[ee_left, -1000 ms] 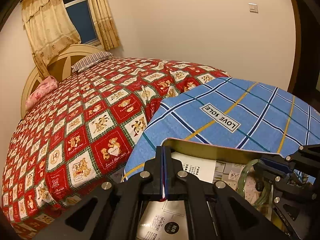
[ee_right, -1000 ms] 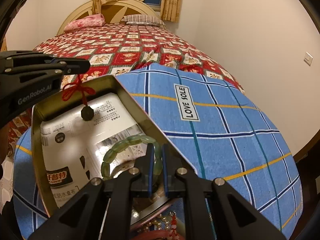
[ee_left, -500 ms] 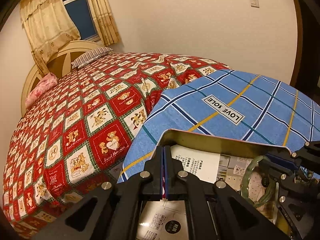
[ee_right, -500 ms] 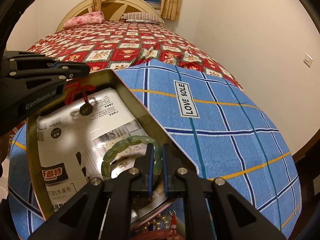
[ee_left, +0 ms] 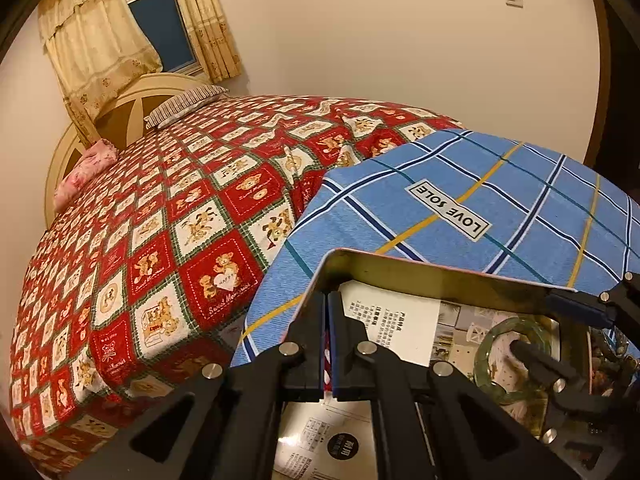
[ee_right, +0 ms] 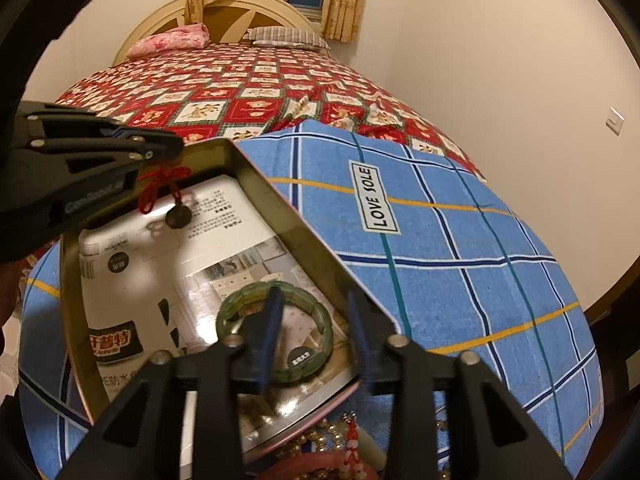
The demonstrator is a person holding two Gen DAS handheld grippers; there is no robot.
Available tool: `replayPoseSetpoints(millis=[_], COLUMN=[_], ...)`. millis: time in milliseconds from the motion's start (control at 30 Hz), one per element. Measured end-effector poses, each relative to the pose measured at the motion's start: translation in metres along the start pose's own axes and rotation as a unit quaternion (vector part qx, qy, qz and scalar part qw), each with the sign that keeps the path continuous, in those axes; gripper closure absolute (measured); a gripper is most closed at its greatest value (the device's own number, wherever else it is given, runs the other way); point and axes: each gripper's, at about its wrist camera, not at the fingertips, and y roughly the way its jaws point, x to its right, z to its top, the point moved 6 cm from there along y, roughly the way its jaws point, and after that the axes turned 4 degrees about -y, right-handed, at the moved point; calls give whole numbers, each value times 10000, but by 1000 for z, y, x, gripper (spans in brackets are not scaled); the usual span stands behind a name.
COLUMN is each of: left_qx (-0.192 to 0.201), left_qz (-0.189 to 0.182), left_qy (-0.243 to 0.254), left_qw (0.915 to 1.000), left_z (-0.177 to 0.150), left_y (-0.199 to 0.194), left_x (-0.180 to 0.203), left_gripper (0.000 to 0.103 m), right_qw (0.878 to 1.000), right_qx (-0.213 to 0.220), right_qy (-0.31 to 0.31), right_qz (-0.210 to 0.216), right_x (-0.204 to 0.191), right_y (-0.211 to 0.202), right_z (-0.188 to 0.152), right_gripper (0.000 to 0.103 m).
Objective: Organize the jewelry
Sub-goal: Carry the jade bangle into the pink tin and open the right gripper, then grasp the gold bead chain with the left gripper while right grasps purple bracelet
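A gold metal tin (ee_right: 280, 208) lined with printed paper lies open on a blue plaid cloth (ee_right: 460, 280). A green jade bracelet (ee_right: 276, 320) lies flat inside it, also in the left wrist view (ee_left: 508, 360). My right gripper (ee_right: 316, 332) is open, one finger over the bracelet's hole, the other by the tin's right wall. My left gripper (ee_left: 326, 344) is shut on a red knotted cord (ee_right: 160, 184) whose dark pendant (ee_right: 178, 216) hangs over the tin's far end.
A heap of bead necklaces and a red bangle (ee_right: 332, 456) lies just in front of the tin. The blue cloth lies on a bed with a red teddy-bear quilt (ee_left: 160, 248). A wall (ee_left: 400, 40) stands close to the right.
My right gripper has opened and let go of the jade bracelet, which now lies flat in the tin. The left gripper with the red cord has sunk slightly towards the tin.
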Motion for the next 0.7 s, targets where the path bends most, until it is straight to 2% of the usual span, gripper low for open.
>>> replayPoseSetpoints(millis=[167,267,300,333,367,400,467,700], left_qx=[-77,-56,-40,-10,23,88,225,165], left_qz=[-91,-268,-312,-345,-338,-305,-273,-41], left_qy=[-60,-109,-119,-100,-84,-85,-138,-101], left_qw=[9999,9996,9994,9994,9994,9995,9993,9998], left_z=[1,2,3,4,5,5,7,-2], left_y=[1,-3,-5,-8,-10,-13,-20,-31], left_x=[0,1,2,3,4,4,3,-1], left_gripper=[102,96,84,61,48,29,26,26], right_qw=[9999,9997,9997,9997,9997,9997,9995,9993], right_qx=[73,114,129,143,153,171,211,226], right_qy=[-111,-159,-160,-152,-137,-122,-128,2], right_qz=[-67,-143,-150,-149,-147,-152,-182,-300], right_x=[-4,-4,-4,-4,-3,-1,1,21], right_y=[-5,-9,-11,-13,-15,-17,-23,-43], right_z=[-1,-1,-1,-1,-2,-2,-4,-23], right_gripper=[53,49,49,49,49,48,45,41])
